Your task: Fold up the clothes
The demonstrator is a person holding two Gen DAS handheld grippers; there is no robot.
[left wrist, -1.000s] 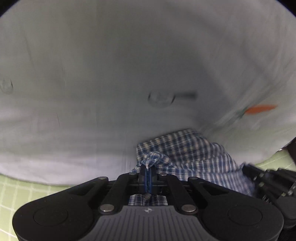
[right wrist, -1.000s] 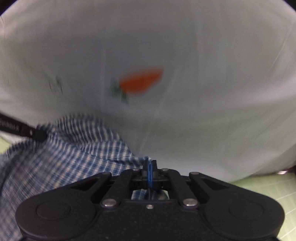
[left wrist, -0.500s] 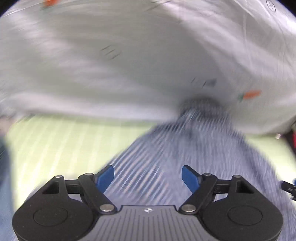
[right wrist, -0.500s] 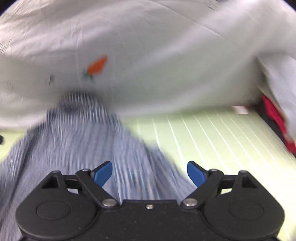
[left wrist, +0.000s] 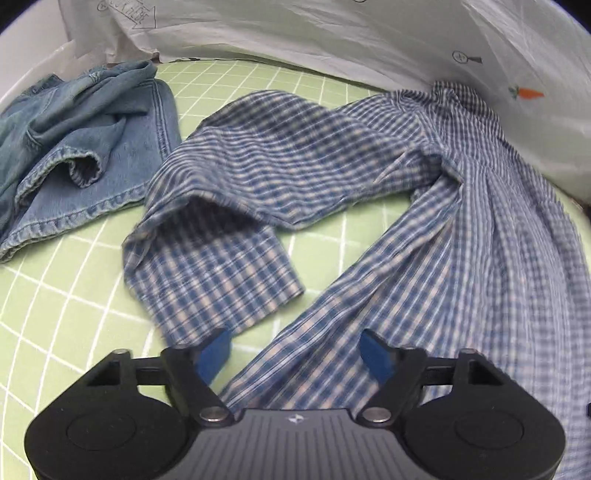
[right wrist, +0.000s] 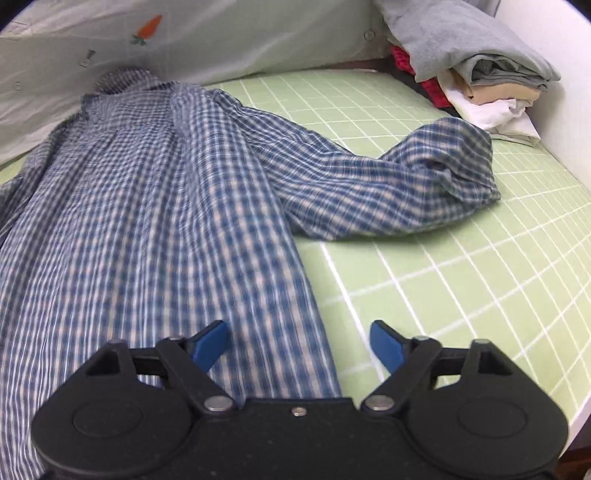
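Observation:
A blue and white checked shirt (left wrist: 424,229) lies spread on the green grid mat (left wrist: 55,317), collar towards the far white sheet. In the left wrist view its left sleeve (left wrist: 221,206) is bent back on itself. In the right wrist view the shirt (right wrist: 140,206) fills the left side and its other sleeve (right wrist: 406,181) stretches out to the right, crumpled at the cuff. My left gripper (left wrist: 295,352) is open and empty over the shirt's lower left edge. My right gripper (right wrist: 299,345) is open and empty over the lower right edge.
Crumpled blue jeans (left wrist: 74,140) lie at the far left of the mat. A stack of folded clothes (right wrist: 480,70) sits at the far right corner. A white sheet with a carrot print (right wrist: 147,27) stands along the back. The mat's right edge (right wrist: 576,391) is near.
Both grippers have let go of the shirt's collar end, opened, and drawn back from the white sheet to the shirt's lower edge. The shirt now lies flat on the mat.

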